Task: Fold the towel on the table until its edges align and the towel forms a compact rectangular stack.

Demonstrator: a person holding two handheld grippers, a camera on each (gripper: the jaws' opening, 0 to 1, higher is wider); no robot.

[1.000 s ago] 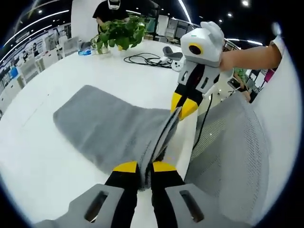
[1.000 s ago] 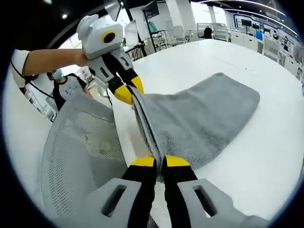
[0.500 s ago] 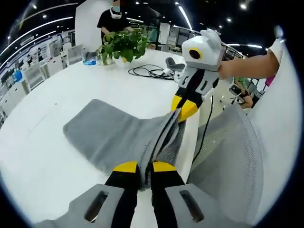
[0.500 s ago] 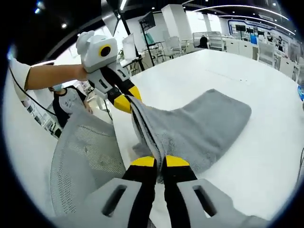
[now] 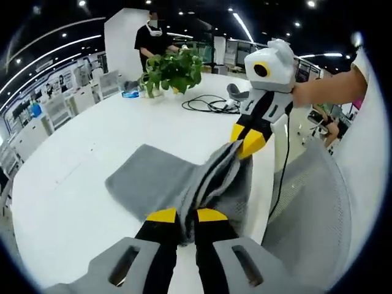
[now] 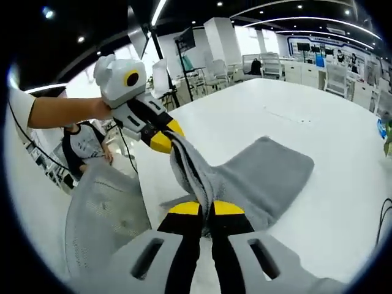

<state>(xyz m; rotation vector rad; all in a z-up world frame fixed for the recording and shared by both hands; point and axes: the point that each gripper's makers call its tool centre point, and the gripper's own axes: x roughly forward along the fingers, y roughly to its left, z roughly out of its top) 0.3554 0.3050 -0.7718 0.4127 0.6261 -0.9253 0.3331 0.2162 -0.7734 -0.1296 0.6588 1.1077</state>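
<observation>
A grey towel (image 5: 160, 179) lies partly on the white table (image 5: 73, 184), its near edge lifted and stretched taut between both grippers. My left gripper (image 5: 187, 215) is shut on one corner of that edge. In the left gripper view the right gripper (image 5: 244, 139) comes in from the right, shut on the other corner. In the right gripper view my right gripper (image 6: 206, 209) pinches the towel (image 6: 263, 177), and the left gripper (image 6: 164, 136) holds the far end of the raised edge. The towel's far half rests flat on the table.
A grey mesh chair back (image 5: 306, 214) stands close to the table edge, also visible as the chair (image 6: 104, 214). A potted plant (image 5: 174, 67), a black cable (image 5: 208, 104) and a standing person (image 5: 153, 37) are at the table's far end.
Both grippers have risen and carried the held edge forward over the towel. The flat part looks shorter now, and the chair sits lower in both views.
</observation>
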